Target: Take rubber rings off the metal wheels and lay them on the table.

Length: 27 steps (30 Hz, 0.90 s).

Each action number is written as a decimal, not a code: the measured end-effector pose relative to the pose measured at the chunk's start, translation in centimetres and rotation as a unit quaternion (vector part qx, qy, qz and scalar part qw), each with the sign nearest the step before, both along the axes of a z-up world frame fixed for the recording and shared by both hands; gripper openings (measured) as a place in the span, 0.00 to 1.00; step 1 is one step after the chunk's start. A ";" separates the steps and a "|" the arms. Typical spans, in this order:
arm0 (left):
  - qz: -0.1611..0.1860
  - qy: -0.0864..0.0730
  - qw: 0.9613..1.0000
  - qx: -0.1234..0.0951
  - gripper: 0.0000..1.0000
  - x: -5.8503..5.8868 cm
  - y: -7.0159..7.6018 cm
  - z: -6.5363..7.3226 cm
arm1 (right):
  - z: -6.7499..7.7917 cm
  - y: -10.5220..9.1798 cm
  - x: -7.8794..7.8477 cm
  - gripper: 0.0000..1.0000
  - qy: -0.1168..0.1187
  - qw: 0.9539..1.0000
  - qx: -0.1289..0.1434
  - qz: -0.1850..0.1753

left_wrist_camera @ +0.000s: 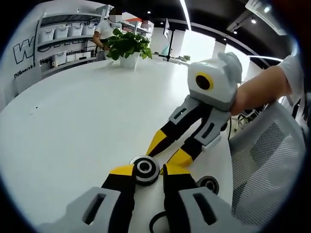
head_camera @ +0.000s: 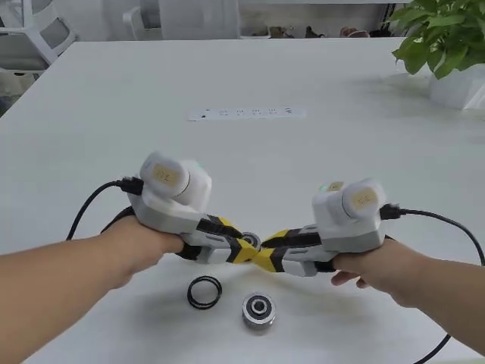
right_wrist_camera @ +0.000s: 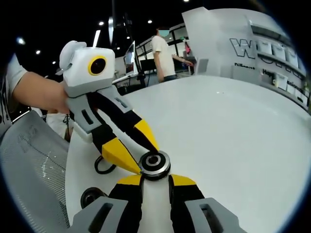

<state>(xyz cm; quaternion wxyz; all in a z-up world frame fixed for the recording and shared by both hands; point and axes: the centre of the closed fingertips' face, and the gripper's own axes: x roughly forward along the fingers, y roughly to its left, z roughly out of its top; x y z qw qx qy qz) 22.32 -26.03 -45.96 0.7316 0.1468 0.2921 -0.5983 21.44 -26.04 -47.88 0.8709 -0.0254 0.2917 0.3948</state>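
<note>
Counting first: two metal wheels, two rubber rings, two tongs. Taking the bare wheel (head_camera: 258,311) lying on the surface (head_camera: 114,114) as landmark: just left of it, near but apart, the loose ring (head_camera: 204,292), flat. Just beyond and above it, clear of the surface, the held wheel (head_camera: 251,241), carrying what looks like a dark fitted ring (right_wrist_camera: 155,152) around its rim, so judged one ring off and one to go. Far beyond it, a power strip (head_camera: 246,114); farther off to the right, a plant (head_camera: 443,38). Left tongs (left_wrist_camera: 147,171): narrowed onto the held wheel, one yellow tip on either side, judged clamped. Right tongs (right_wrist_camera: 155,180): nearly closed with a slim gap, tips meeting the same wheel from the opposite side; cannot tell whether pinching the band or only touching it. On handling, as a judgement: wheel small, stiff, smooth, likely to slip or twist between hard tips, best gripped squarely across its body and kept steady. Ring soft, stretchy, light, probably snug in its groove; best caught at one spot on the outer edge, lifted over the rim and peeled round, not dragged straight off. Once free, floppy and easy to lay flat beside the other.
</note>
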 end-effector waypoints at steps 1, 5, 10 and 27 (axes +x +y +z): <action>-0.001 -0.004 1.000 0.002 0.15 0.1 0.0 0.0 | 0.0 0.0 0.0 0.18 0.001 1.000 0.001 0.000; -0.004 -0.019 1.000 0.009 0.11 0.3 0.0 -0.1 | 0.1 0.2 -0.1 0.18 0.000 1.000 0.002 0.002; -0.013 -0.054 0.998 0.020 0.07 0.4 0.1 -0.2 | 0.2 0.2 0.1 0.18 -0.004 1.000 0.000 0.002; -0.015 -0.072 0.997 0.017 0.07 0.2 0.0 -0.1 | 0.0 -0.1 -0.1 0.13 -0.008 1.000 -0.010 0.003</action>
